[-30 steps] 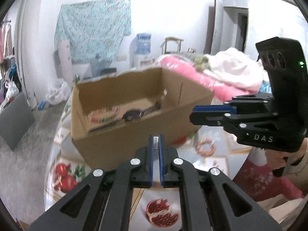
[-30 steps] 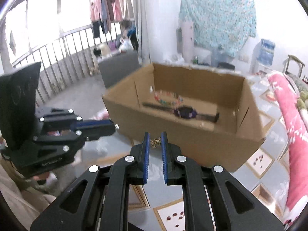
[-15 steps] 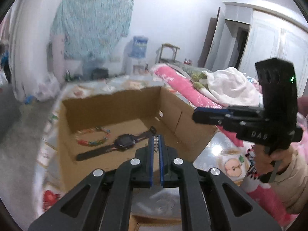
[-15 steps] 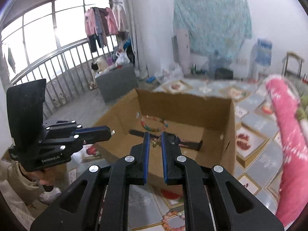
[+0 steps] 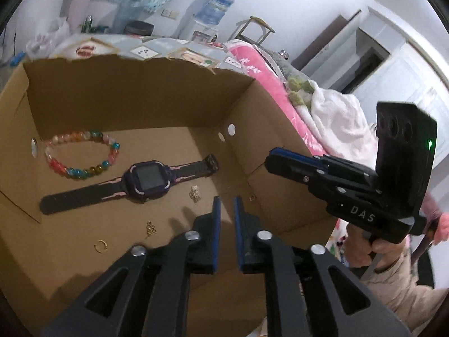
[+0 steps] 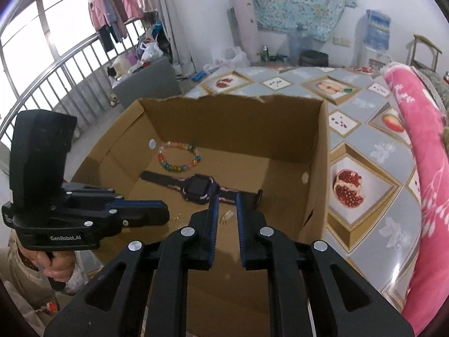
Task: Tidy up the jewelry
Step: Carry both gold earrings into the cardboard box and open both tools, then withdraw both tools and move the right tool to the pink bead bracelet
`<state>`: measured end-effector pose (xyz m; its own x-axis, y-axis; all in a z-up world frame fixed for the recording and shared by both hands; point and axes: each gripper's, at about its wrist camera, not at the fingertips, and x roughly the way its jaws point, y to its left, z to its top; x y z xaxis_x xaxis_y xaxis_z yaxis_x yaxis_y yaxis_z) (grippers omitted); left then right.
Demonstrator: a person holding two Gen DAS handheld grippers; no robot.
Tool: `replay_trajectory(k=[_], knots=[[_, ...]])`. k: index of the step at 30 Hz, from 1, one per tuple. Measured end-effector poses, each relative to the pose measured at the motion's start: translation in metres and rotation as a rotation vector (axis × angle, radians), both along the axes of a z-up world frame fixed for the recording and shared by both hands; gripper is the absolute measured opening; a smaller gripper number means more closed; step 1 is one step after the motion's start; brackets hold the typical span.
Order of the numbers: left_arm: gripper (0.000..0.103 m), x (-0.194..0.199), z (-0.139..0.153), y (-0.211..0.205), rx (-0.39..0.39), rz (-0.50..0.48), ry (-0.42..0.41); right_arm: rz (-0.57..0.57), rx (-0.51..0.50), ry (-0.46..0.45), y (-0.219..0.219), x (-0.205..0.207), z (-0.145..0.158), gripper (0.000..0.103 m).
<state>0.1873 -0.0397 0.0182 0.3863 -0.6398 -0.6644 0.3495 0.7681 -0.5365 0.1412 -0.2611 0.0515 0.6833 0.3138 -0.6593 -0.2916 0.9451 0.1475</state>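
This was a lived-in home room. Ahead of the tools a patterned cloth (image 6: 291, 2) hung on the white wall, with a water dispenser (image 6: 377, 32) at its right. Clothes (image 6: 115, 11) dried at the barred window far left, and a pink blanket (image 6: 421, 151) lay to the right.

Left hand-held gripper (image 5: 227, 200) angled downward, jaws opening, empty, right hand-held gripper (image 6: 225, 200) likewise

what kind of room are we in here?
Most likely a lived-in home bedroom. A pink blanket is heaped beside the table, clothes hang drying at a barred window, and a water dispenser stands against the far wall.
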Motion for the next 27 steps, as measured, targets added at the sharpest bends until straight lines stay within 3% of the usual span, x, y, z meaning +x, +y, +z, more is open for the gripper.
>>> replay_trajectory(k=[6, 17, 20, 25, 27], knots=[[0.015, 0.003, 0.002, 0.011, -0.025, 0.037, 0.003, -0.014, 0.037, -0.042, -0.012, -0.008, 0.010, 0.015], [0.022, -0.025, 0.036, 0.020, -0.013, 0.062, -0.134, -0.043, 0.169, -0.143, -0.036, -0.043, 0.040, 0.041], [0.032, -0.039, 0.047, 0.023, 0.007, 0.072, -0.189, -0.066, 0.212, -0.169, -0.044, -0.061, 0.045, 0.047], [0.066, -0.075, 0.063, 0.031, 0.085, 0.097, -0.292, -0.112, 0.243, -0.207, -0.056, -0.099, 0.044, 0.056], [0.071, -0.091, 0.065, 0.034, 0.134, 0.100, -0.318, -0.139, 0.254, -0.207, -0.061, -0.112, 0.039, 0.057]])
